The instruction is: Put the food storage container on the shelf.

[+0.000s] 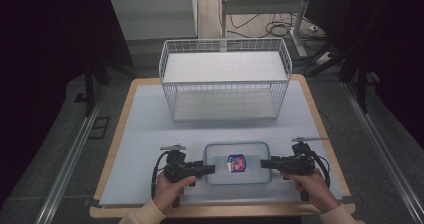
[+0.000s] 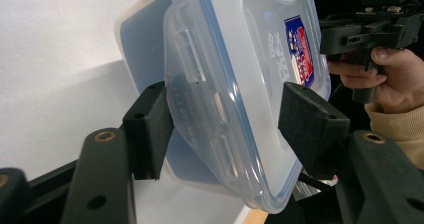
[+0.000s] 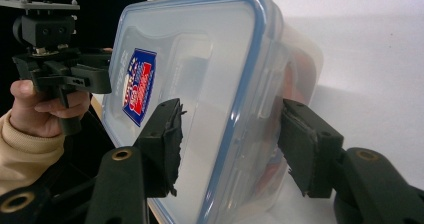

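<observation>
Desk (image 1: 150, 134) white-covered; clear rectangular plastic container, blue-sealed lid (image 1: 238, 163), at 6 o'clock. Left gripper (image 1: 209, 169) jaws straddle its end, not clamped; right gripper (image 1: 266, 163) jaws clenched on opposite end.

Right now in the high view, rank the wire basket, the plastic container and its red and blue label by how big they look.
1. Wire basket, largest, though it sits farther from the camera.
2. Plastic container, clearly smaller.
3. Red and blue label on the lid, smallest by far.

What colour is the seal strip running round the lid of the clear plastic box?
Blue, on the clear plastic box's lid; the right gripper view shows it best.
</observation>
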